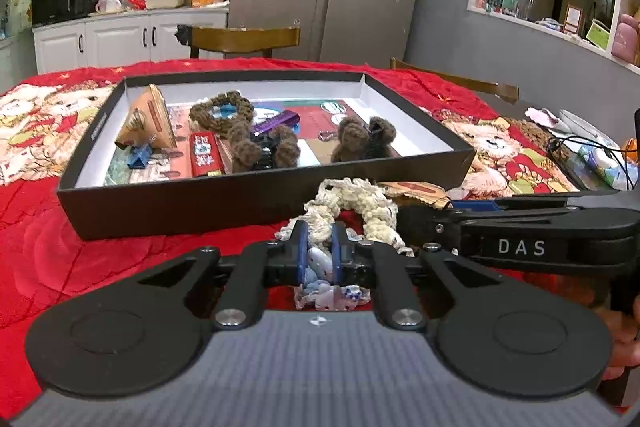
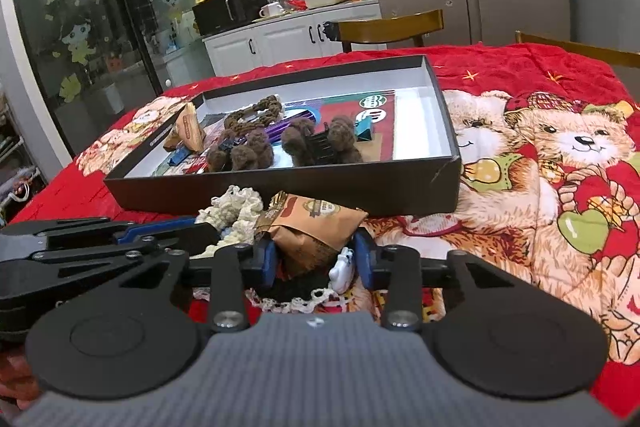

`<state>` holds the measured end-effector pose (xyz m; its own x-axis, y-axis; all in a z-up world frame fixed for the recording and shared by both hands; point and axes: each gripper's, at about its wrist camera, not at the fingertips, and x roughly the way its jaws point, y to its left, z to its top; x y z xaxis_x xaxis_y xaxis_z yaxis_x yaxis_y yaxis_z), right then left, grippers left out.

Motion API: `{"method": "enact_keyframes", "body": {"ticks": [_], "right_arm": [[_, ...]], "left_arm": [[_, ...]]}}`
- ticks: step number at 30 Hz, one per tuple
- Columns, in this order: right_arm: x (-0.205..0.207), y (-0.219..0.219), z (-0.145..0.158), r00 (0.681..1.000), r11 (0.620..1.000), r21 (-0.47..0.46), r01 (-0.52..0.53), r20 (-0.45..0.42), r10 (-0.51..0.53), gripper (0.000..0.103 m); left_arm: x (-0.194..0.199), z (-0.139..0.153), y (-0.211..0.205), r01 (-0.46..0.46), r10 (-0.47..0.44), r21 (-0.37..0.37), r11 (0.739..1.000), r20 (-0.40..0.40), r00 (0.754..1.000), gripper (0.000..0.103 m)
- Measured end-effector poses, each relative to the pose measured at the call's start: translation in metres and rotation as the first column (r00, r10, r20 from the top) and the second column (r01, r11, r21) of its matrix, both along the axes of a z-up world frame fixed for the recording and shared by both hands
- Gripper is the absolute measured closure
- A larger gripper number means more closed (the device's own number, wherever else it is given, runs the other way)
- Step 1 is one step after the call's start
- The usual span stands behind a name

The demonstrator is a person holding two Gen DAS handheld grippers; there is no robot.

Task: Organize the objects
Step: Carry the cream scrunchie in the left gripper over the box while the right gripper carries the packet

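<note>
My left gripper [image 1: 320,247] is shut on a cream knitted hair tie [image 1: 360,203] bunched with blue-and-white printed cloth, just in front of the black box [image 1: 240,203]. The tie also shows in the right wrist view, as cream yarn [image 2: 236,207]. A brown snack packet [image 2: 312,227] sits between the blue pads of my right gripper [image 2: 316,261]. One pad touches its left side, and a small white piece is wedged against the other pad. The two grippers are side by side, the right gripper [image 1: 420,219] reaching in from the right. The packet [image 1: 416,191] lies against the box wall.
The black box [image 2: 280,191] holds brown knitted ties, another brown packet [image 1: 148,123], a red pack and a purple item. It rests on a red bear-print blanket [image 2: 560,167]. Cables and small items [image 1: 588,155] lie at the table's right edge. Wooden chairs [image 1: 244,39] stand behind.
</note>
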<state>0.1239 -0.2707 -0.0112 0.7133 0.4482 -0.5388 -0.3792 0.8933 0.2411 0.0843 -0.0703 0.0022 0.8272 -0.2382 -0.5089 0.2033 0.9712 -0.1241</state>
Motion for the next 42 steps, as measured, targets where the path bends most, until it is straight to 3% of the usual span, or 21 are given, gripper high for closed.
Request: {"method": "enact_keyframes", "body": {"ticks": [7,11,15,29,36,42], "right_arm": [[-0.001,-0.006,0.002,1.0,0.999,0.03,0.013,0.006,-0.013,0.065],[-0.003,-0.008,0.005,0.999,0.999,0.044,0.022,0.026,-0.023,0.065],[-0.004,-0.01,0.009,0.999,0.998,0.052,0.027,0.041,-0.029,0.065],[-0.007,-0.023,0.017,0.996,0.986,0.167,0.012,0.08,-0.026,0.065],[-0.003,-0.018,0.01,0.998,0.991,0.135,0.01,0.055,-0.018,0.065],[-0.011,-0.016,0.014,0.995,0.992,0.123,0.006,0.101,-0.019,0.065]], "left_arm": [[-0.021,0.008,-0.004,-0.036,0.03,0.04,0.999,0.135,0.99,0.089],[-0.041,0.013,-0.013,-0.056,0.031,0.094,0.994,0.253,0.967,0.089],[-0.05,0.015,-0.017,-0.07,0.031,0.117,0.991,0.305,0.952,0.089],[-0.05,0.016,-0.013,-0.099,0.066,0.101,0.99,0.293,0.954,0.089],[-0.043,0.014,-0.007,-0.114,0.092,0.077,0.991,0.245,0.965,0.089],[-0.032,0.011,0.002,-0.129,0.121,0.036,0.991,0.178,0.977,0.089]]}}
